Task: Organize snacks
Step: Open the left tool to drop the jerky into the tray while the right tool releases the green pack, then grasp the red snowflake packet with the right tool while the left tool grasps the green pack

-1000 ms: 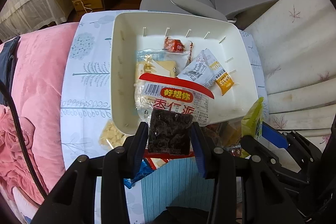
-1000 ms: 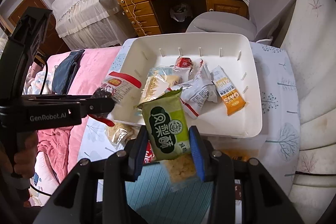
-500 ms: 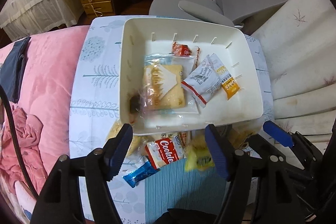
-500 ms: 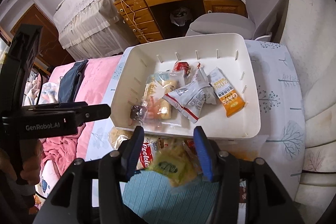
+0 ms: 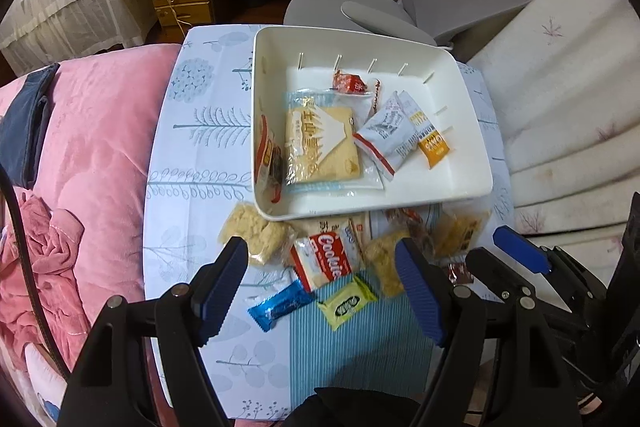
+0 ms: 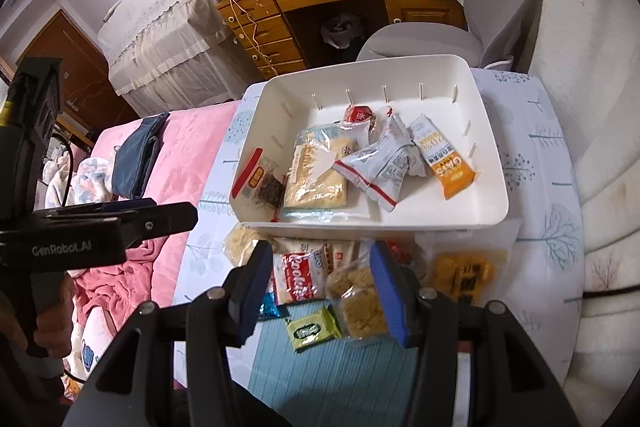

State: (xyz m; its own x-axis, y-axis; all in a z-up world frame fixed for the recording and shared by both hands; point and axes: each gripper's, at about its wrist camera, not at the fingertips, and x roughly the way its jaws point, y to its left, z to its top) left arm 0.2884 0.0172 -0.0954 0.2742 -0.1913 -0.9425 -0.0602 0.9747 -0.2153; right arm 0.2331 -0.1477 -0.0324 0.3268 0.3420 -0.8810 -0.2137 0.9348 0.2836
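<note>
While the white bin (image 5: 472, 163) sits at the far side of the tabletop (image 5: 200, 155), it's already got a handful of snacks lying flat in it: a red-topped packet with dark filling (image 5: 269, 159) tipped against the left wall, a big pale cracker pack (image 5: 320, 147) next to it, a small red candy (image 5: 349, 83) at the far end, a white-and-grey pouch (image 5: 386, 135), and an orange oat bar (image 5: 430, 139) on the right. Just near of the bin there's a loose pile on the cloth: a red cookie pack (image 5: 326, 261), crumbly puffed-rice packs (image 5: 256, 233), a blue wrapper (image 5: 280, 305) and a little green packet (image 5: 347, 301). The left gripper (image 5: 324, 291) hangs over that pile with its fingers wide apart, holding nothing. The right gripper (image 6: 320, 291) is the same deal, fingers spread, empty, with one rice pack (image 6: 362, 301) lying between them. Pink bedding (image 5: 80, 155) runs along the left.
</note>
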